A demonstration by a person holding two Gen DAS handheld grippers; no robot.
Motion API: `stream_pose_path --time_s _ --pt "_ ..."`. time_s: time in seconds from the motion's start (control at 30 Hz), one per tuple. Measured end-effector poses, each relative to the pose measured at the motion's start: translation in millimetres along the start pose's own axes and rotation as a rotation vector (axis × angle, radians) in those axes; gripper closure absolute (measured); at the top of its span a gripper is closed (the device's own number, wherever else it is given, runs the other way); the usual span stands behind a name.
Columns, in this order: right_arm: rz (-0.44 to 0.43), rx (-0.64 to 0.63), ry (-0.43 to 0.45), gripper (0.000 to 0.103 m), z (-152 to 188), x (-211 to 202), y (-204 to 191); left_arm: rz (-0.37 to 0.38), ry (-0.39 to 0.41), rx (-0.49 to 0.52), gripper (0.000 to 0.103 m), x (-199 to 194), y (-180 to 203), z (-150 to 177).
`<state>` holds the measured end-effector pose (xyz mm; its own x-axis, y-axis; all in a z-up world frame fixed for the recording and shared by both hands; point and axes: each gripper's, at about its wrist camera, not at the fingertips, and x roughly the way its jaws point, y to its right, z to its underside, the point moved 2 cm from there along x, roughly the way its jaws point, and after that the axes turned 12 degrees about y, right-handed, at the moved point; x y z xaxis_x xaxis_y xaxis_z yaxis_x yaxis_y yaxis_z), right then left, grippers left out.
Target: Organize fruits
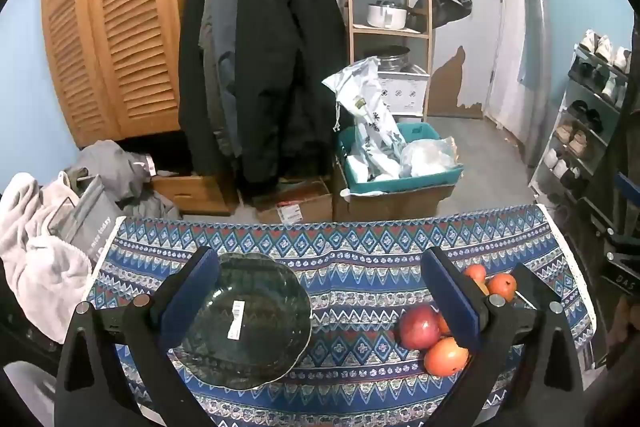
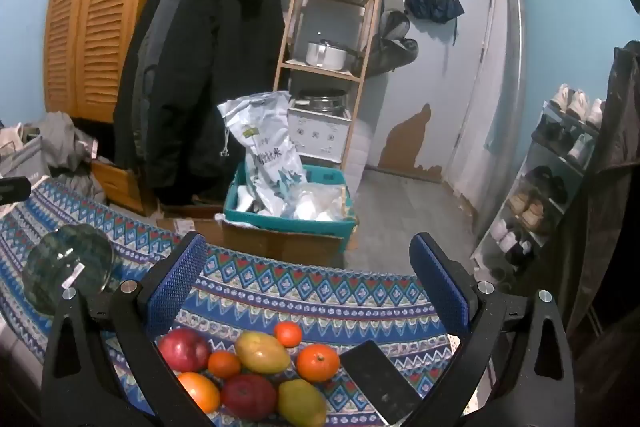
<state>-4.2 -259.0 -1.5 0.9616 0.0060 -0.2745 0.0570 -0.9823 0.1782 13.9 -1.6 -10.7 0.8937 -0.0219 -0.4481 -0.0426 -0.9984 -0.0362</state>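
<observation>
Dark glass plate (image 1: 244,323) holds no fruit, only a white sticker, on patterned tablecloth (image 1: 352,267). Fruits piled loose right of it; upper mango (image 2: 262,351) long axis runs upper-left to lower-right. Left gripper (image 1: 320,299) and right gripper (image 2: 316,291) both spread wide, holding nothing.

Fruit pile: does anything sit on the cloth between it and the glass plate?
Nothing visible does. In the left wrist view only bare patterned tablecloth lies between the fruit pile and the empty glass plate. The dark phone lies on the pile's far side.
</observation>
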Motion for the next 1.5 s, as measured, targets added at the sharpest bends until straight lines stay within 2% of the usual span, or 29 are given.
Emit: stream_pose_path --time_s 0.2,0.27,0.5,0.97,1.5 --pt "0.0 -0.003 0.006 0.004 1.2 0.2 -0.1 0.002 0.015 0.01 0.001 -3.5 8.2 0.3" --pt "0.0 -0.006 0.007 0.004 1.7 0.6 -1.1 0.003 0.003 -0.014 0.001 -2.7 -5.6 -1.5" --pt "0.0 0.003 0.005 0.004 2.0 0.3 -0.4 0.0 -0.003 -0.015 0.001 -1.6 -8.0 -3.4" --pt "-0.001 0.002 0.004 0.004 0.9 -1.1 -6.3 0.032 0.004 -0.031 0.001 -0.9 -7.2 3.3" --pt "-0.001 0.0 0.004 0.004 0.1 -1.5 -6.6 0.033 0.01 -0.024 0.001 -2.1 -4.8 3.5"
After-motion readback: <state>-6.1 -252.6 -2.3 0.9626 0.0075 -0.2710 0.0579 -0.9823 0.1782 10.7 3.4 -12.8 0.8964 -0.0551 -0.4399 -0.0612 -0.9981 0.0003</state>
